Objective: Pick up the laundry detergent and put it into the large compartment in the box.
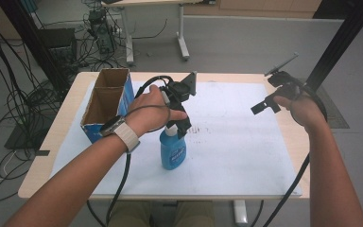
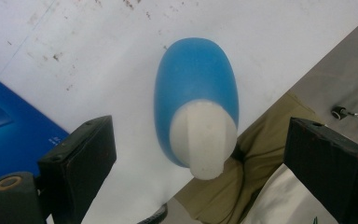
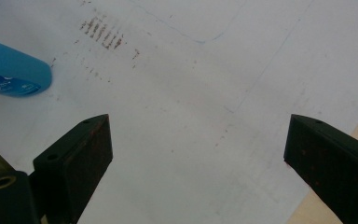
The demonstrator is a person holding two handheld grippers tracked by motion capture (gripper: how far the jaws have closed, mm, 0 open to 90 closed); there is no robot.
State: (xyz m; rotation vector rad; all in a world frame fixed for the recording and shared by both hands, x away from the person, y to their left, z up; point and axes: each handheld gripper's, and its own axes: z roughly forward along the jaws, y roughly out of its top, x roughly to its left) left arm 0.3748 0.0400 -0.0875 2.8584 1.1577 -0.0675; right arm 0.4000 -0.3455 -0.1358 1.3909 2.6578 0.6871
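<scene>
Blue bottle (image 1: 172, 152) stands mid-sheet, between the left gripper's (image 2: 200, 154) parted jaws; right gripper (image 3: 198, 154) likewise apart.

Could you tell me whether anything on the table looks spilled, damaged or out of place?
Nothing spilled or broken. The blue bottle stands upright below the open left tongs. The white mat carries brownish scuff marks, and the cardboard box sits open.

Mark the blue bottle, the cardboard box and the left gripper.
blue bottle (image 1: 172, 153), high view, on its blue body.
cardboard box (image 1: 105, 105), high view, on its inner wall.
left gripper (image 2: 200, 154), left gripper view, midway between its open jaws.
</scene>
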